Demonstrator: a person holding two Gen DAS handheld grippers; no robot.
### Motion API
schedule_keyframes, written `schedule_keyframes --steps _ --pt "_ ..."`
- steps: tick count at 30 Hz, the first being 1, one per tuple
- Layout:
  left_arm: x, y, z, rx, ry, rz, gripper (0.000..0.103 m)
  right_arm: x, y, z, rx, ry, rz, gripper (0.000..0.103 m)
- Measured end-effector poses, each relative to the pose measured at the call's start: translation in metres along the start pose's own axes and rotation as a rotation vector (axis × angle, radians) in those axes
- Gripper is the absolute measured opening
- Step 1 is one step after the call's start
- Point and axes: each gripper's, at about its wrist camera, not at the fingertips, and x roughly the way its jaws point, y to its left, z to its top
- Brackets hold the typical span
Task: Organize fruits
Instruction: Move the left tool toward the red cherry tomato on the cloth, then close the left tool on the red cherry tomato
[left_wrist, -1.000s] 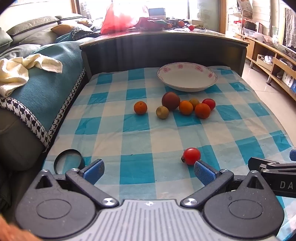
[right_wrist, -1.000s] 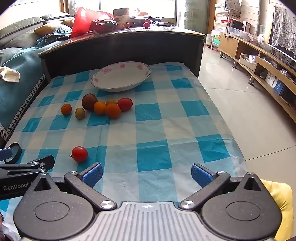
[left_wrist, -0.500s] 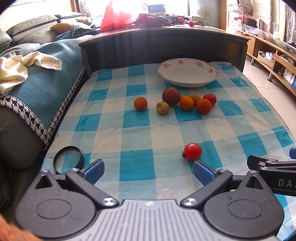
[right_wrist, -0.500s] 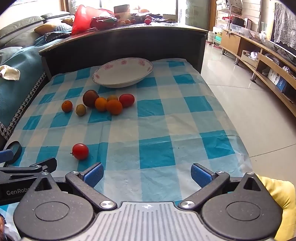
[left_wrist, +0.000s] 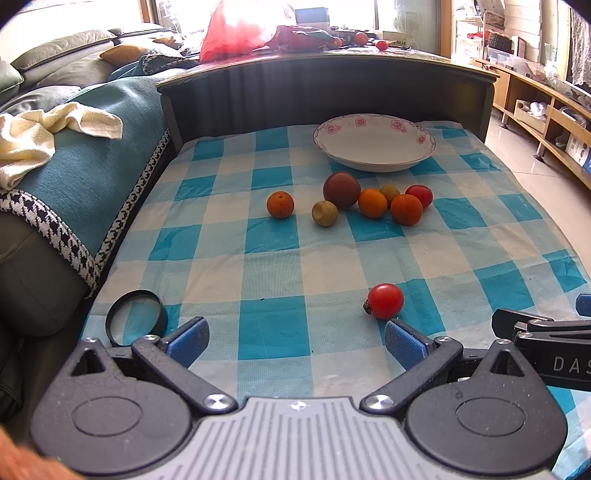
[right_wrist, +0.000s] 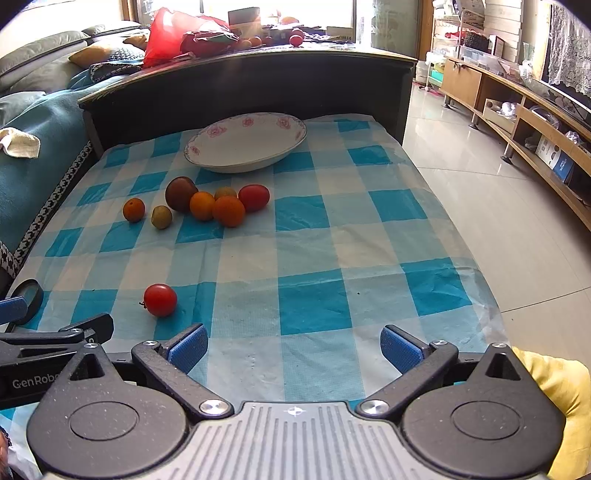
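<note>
Red tomato (left_wrist: 385, 300) lies just ahead of left gripper (left_wrist: 295, 343) right jaw, outside the gap; right gripper (right_wrist: 293, 349) well apart; both jaws wide open, empty.

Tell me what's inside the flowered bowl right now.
Nothing shows inside the flowered bowl; the interior in view is bare white. Its near rim hides a strip of the inside. All the fruit sits on the checked cloth, including the lone red tomato.
</note>
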Motion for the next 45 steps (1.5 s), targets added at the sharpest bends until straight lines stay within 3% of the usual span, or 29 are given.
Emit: schedule_keyframes --steps 23,29,32,35,40,45 --pt "0.007 -0.014 0.005 0.056 -0.018 -0.031 0.103 0.007 -0.009 0.003 0.031 0.033 0.018 0.090" --pt "0.015 -0.017 0.013 0.027 0.004 -0.082 0.103 0.010 -0.016 0.010 0.044 0.043 0.020 0.090" --pt "0.024 -0.024 0.014 0.060 0.004 -0.106 0.103 0.011 -0.023 0.015 0.061 0.040 0.018 0.089" --pt "0.034 -0.032 0.014 0.088 0.025 -0.134 0.091 0.015 -0.026 0.020 0.061 0.035 0.005 0.089" --pt "0.050 -0.037 0.014 0.092 0.052 -0.158 0.061 0.023 -0.032 0.032 0.074 0.035 0.011 0.088" --pt "0.059 -0.037 0.014 0.080 0.051 -0.182 0.052 0.027 -0.032 0.042 0.070 0.029 0.042 0.086"
